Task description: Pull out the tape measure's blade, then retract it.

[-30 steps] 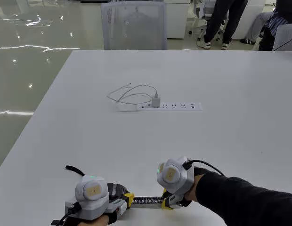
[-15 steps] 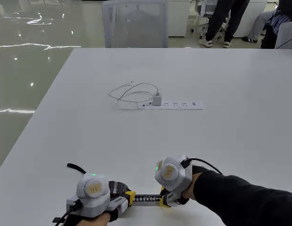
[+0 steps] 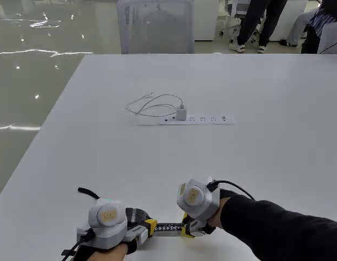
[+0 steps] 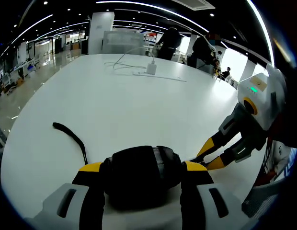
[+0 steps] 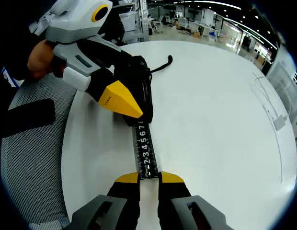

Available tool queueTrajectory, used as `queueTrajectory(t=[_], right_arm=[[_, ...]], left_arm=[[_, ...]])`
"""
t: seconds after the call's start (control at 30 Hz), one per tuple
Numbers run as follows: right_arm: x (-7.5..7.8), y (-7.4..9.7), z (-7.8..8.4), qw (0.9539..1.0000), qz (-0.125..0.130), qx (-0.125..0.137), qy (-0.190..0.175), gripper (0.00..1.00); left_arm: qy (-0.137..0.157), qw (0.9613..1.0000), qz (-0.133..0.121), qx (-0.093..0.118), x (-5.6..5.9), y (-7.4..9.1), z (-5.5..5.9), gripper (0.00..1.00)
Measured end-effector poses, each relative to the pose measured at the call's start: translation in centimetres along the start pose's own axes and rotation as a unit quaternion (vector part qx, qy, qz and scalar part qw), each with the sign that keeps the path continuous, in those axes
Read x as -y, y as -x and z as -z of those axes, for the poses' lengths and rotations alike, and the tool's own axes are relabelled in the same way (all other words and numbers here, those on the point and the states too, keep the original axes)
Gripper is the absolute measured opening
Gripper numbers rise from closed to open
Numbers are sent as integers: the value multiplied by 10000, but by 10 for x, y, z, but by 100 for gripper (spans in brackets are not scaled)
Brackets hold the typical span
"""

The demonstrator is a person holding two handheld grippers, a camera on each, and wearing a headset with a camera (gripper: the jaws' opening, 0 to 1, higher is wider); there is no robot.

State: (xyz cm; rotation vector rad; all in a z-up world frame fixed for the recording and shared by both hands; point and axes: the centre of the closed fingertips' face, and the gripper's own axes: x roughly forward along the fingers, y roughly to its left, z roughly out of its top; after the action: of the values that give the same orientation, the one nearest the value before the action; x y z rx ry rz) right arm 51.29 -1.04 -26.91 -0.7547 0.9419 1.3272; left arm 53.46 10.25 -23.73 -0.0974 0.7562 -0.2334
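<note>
Left hand-held gripper (image 4: pixel 143 166) is clamped around the black rounded tape measure case (image 5: pixel 137 85), anchoring it low at the white counter's (image 3: pixel 212 163) near edge. Right hand-held gripper (image 5: pixel 149 178) pinches the dark numbered blade's (image 5: pixel 144 153) tip, with only a short stretch out, so the pull runs straight
</note>
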Motion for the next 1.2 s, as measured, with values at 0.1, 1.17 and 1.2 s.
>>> queueTrajectory(t=[0.1, 1.17, 1.2], right_arm=[[0, -1, -2, 10000, 6, -3, 30, 9], [-2, -9, -17, 9998, 38, 89, 179, 9], [-2, -9, -17, 9998, 37, 94, 174, 9]], left_arm=[[-1, 10000, -4, -9, 0, 0, 0, 59], [39, 10000, 39, -18, 0, 1, -1, 59], [41, 10000, 42, -19, 0, 1, -1, 59]])
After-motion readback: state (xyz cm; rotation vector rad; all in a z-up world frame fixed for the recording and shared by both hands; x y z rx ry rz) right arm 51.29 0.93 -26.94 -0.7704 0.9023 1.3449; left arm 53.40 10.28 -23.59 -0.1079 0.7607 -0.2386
